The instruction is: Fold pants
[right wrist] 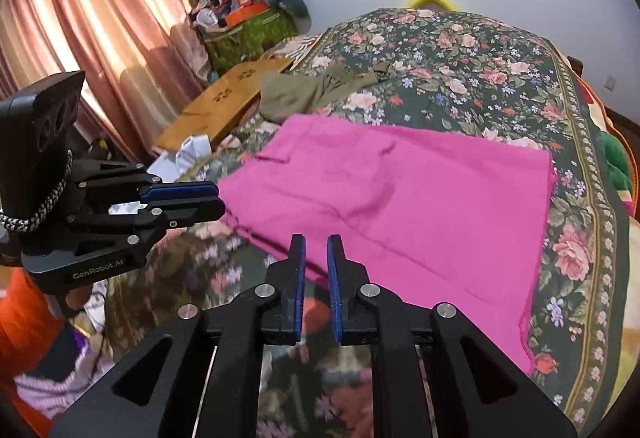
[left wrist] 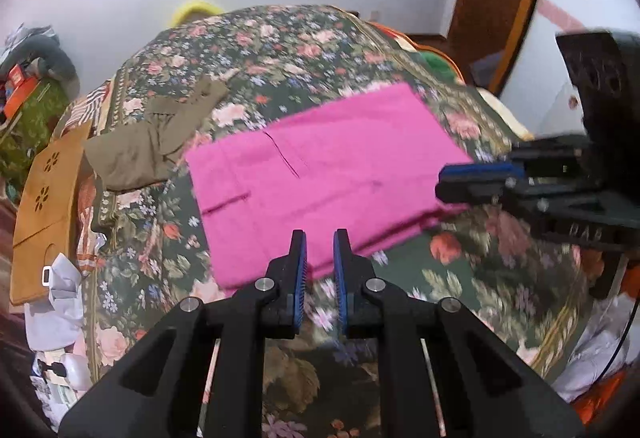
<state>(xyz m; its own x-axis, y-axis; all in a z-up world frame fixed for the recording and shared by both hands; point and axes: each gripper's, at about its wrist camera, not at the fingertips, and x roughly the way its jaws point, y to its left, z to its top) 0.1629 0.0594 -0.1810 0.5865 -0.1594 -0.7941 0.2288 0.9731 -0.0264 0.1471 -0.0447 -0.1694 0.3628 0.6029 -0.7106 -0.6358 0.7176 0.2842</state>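
Note:
The pink pants [left wrist: 320, 173] lie folded into a flat rectangle on the floral bedspread [left wrist: 280, 49]; they also show in the right wrist view [right wrist: 400, 205]. My left gripper [left wrist: 320, 238] hovers over the pants' near edge, jaws a narrow gap apart and empty; it appears from the side in the right wrist view [right wrist: 218, 197]. My right gripper [right wrist: 316, 242] hovers over the pants' near edge, jaws a narrow gap apart and empty; it shows side-on at the pants' right end in the left wrist view [left wrist: 442, 183].
An olive garment [left wrist: 160, 133] lies crumpled beyond the pants' left end, also in the right wrist view [right wrist: 316, 89]. A wooden board [left wrist: 44, 197] leans at the bed's left side. Clutter and a green bag [right wrist: 248, 33] stand by the curtains [right wrist: 80, 17].

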